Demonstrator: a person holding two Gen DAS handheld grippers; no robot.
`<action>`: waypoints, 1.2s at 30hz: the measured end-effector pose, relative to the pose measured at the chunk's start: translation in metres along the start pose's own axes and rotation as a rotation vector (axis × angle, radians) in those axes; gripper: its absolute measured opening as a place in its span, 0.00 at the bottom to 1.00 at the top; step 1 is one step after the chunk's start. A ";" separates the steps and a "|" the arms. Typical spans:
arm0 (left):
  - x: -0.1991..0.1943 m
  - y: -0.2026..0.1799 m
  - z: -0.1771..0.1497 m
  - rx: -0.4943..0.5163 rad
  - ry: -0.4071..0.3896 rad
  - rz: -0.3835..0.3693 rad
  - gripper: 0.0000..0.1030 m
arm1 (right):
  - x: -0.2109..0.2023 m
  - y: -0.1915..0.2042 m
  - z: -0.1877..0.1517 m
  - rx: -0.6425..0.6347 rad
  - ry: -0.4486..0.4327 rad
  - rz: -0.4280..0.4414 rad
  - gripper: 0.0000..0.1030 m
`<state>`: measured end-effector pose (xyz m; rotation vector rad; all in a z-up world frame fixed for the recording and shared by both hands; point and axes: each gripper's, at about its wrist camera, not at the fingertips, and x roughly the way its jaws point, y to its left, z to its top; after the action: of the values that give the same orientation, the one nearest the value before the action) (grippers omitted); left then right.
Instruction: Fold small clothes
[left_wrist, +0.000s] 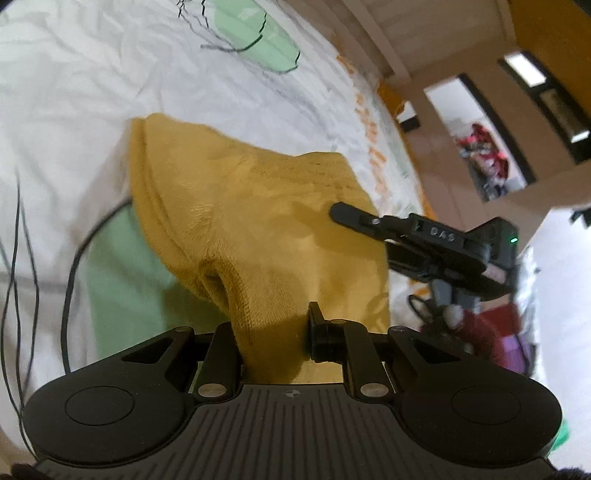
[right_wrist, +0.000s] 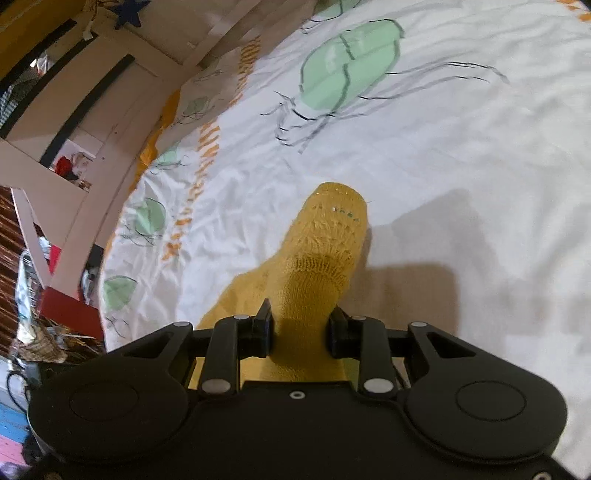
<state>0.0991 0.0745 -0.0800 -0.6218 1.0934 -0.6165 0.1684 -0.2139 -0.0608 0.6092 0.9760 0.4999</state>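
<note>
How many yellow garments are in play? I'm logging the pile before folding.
1: a yellow knit garment, lifted over the white bedsheet, pinched between the left gripper and the right gripper. More could lie outside both views.

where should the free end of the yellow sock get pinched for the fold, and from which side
Both grippers already clamp the yellow sock, the right gripper on a bunched section and the left gripper on another. The free end is the lacy open-knit cuff, lying away from the right gripper on the white bedsheet. I'd pinch its flat edge, coming low from the near side along the sock's length.
</note>
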 end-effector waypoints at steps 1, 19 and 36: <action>0.004 0.000 -0.004 0.011 -0.007 0.031 0.17 | -0.002 -0.003 -0.005 -0.001 -0.007 -0.018 0.39; -0.011 -0.007 -0.044 0.154 -0.218 0.431 0.39 | -0.035 -0.013 -0.051 -0.148 -0.290 -0.322 0.56; 0.018 -0.045 -0.003 0.343 -0.345 0.558 0.49 | -0.009 0.031 -0.055 -0.351 -0.316 -0.359 0.85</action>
<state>0.0961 0.0302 -0.0594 -0.1011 0.7610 -0.1891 0.1124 -0.1839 -0.0574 0.1805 0.6554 0.2354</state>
